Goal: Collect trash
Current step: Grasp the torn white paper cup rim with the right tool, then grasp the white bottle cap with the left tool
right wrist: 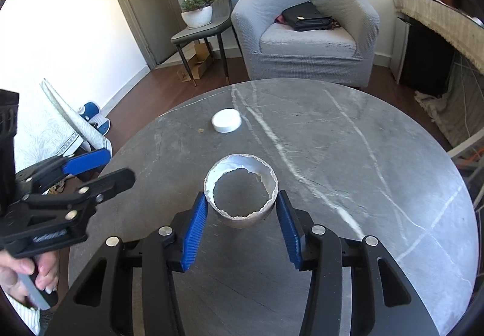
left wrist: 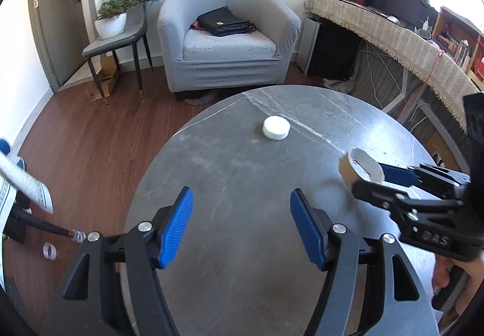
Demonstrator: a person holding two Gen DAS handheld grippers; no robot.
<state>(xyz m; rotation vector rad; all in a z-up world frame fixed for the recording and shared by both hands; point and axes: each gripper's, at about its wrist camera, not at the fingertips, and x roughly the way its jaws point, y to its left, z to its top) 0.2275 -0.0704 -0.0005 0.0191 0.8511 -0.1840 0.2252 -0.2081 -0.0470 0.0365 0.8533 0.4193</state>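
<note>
Trash on the round grey table [right wrist: 378,154] comes to two pieces as far as the views show: one cardboard ring [right wrist: 241,195], a short tube with a torn white rim, and one white cap [right wrist: 226,120] lying flat farther out, toward the armchair [right wrist: 305,30]. A tiny yellowish crumb sits just left of the cap; too small to tell what it is.

The right gripper [right wrist: 242,219] has the ring between its two blue pads, which press on its left and right sides. In the left wrist view the ring [left wrist: 360,166] appears lifted clear of the tabletop, so I judge this piece picked up but not yet dropped anywhere. No bin or bag shows in either picture, so where it should go cannot be told.

The left gripper [left wrist: 242,224] hangs over the near part of the table with its jaws spread wide and nothing between them. The cap [left wrist: 276,128] lies ahead of it, well apart, untouched.

By my reading the task is about midway: one piece in hand, one left on the table. A small ring [left wrist: 49,250] also lies on the wooden floor at the left, which may be a third piece.

Two grippers, one armchair, one potted plant [right wrist: 199,7] on a chair.
</note>
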